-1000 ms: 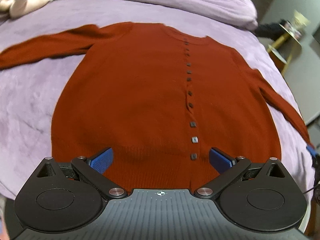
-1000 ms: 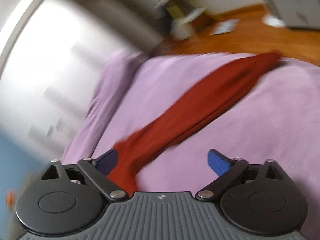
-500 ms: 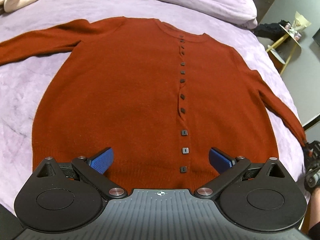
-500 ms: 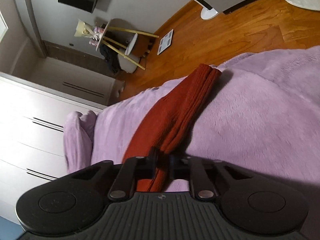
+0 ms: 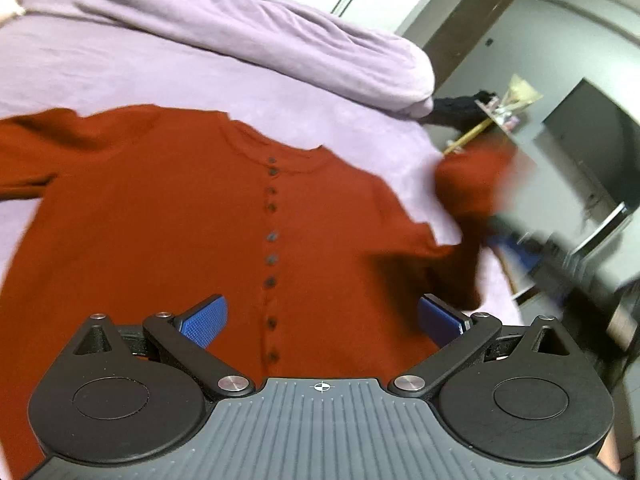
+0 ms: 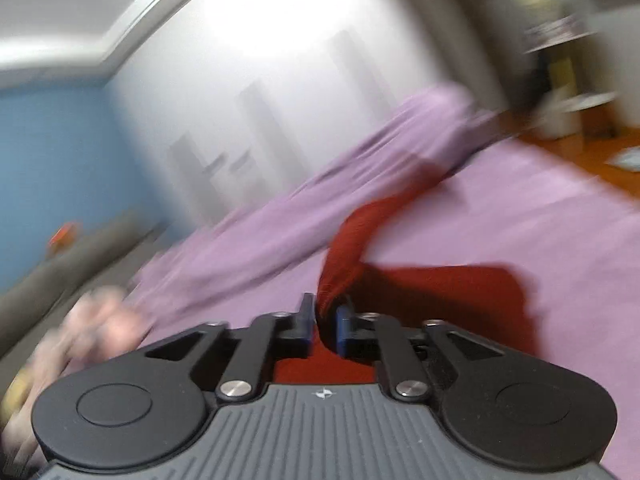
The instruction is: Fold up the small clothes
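A rust-red buttoned cardigan lies flat, front up, on the purple bed. My left gripper is open and empty, hovering over the cardigan's lower hem near the button line. My right gripper is shut on the cardigan's right sleeve and holds it lifted off the bed. In the left wrist view the lifted sleeve and the right gripper show blurred at the right, above the cardigan's side. The left sleeve lies stretched out to the left.
A rolled purple duvet lies along the far side of the bed. A small side table with clutter stands beyond the bed's right corner. Wooden floor lies past the bed edge. A plush toy shows blurred at the left.
My right gripper closed on the right sleeve, lifted it and swung it inward over the cardigan. The left gripper tilted up and stayed open over the hem.
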`<state>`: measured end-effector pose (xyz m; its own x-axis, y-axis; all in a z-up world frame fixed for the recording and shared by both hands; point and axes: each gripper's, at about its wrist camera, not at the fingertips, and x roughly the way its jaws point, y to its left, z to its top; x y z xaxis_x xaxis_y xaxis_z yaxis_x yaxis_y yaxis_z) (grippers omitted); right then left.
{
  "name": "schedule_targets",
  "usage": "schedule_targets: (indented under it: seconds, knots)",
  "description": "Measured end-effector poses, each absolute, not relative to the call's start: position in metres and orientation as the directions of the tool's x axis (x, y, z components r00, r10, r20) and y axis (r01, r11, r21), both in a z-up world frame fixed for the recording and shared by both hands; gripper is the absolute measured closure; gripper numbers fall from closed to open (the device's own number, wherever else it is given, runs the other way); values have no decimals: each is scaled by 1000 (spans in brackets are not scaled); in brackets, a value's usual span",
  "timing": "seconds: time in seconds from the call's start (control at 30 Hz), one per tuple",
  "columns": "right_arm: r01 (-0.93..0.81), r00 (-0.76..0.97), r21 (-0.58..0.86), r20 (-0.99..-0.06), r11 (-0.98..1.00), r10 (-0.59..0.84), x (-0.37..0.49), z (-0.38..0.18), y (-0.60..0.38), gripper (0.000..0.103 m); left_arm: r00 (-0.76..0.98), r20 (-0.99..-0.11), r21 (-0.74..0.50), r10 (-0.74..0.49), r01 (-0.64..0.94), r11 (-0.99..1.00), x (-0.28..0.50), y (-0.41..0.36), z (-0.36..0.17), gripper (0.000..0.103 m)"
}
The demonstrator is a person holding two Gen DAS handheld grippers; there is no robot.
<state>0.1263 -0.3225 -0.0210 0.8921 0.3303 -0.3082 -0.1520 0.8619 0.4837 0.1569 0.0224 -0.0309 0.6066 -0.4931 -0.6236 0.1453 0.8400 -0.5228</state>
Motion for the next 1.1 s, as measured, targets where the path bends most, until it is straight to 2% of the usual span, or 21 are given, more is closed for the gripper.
schedule_targets:
  seconds: [0.03,0.07,0.17,0.3,0.43,0.53,0.63,0.67,0.7,0.77,0.8,0.87,0.93,1.1]
  knots:
    - [-164,878,481,-327,861,350,127,-30,-306,48,595,-618,-553,-514,135,822,169,23,-37,0]
    - [-166,868,488,-340,857,362,126,-41,-294,47,583,-616,-578,-530,122,807,179,25,-42,0]
    - [-70,822,588,-423,806,381,121,-76,-289,47,554,-609,-633,-568,92,769,213,27,-60,1]
    - [42,777,639,-504,768,377,108,-103,-301,47,534,-642,-645,-550,11,764,256,37,-86,12]
    - [75,763,651,-525,755,377,99,-117,-315,47,513,-671,-659,-535,-83,747,281,50,-110,21]
    - [85,760,669,-522,738,386,96,-124,-328,54,482,-661,-700,-574,-121,704,291,56,-128,29]
    - [81,755,686,-516,723,404,100,-119,-333,55,484,-636,-737,-600,-151,659,298,59,-135,39]
    - [74,755,688,-512,722,410,101,-119,-332,56,487,-618,-755,-617,-152,637,301,59,-137,49]
    - [70,752,690,-511,721,416,103,-118,-334,56,480,-605,-769,-635,-147,622,304,56,-138,65]
    - [60,748,689,-510,723,424,108,-115,-331,57,442,-628,-756,-640,-150,637,315,46,-141,85]
    - [58,747,689,-510,722,427,111,-115,-329,57,427,-647,-738,-631,-143,660,319,41,-142,90]
    - [61,743,691,-513,720,429,115,-115,-326,57,431,-667,-708,-608,-113,697,324,33,-139,93]
    - [64,741,693,-515,718,430,119,-116,-325,57,446,-646,-720,-619,-88,688,326,32,-134,94]
    - [105,749,703,-521,703,409,128,-118,-330,57,583,-511,-753,-632,52,656,317,50,-79,95]
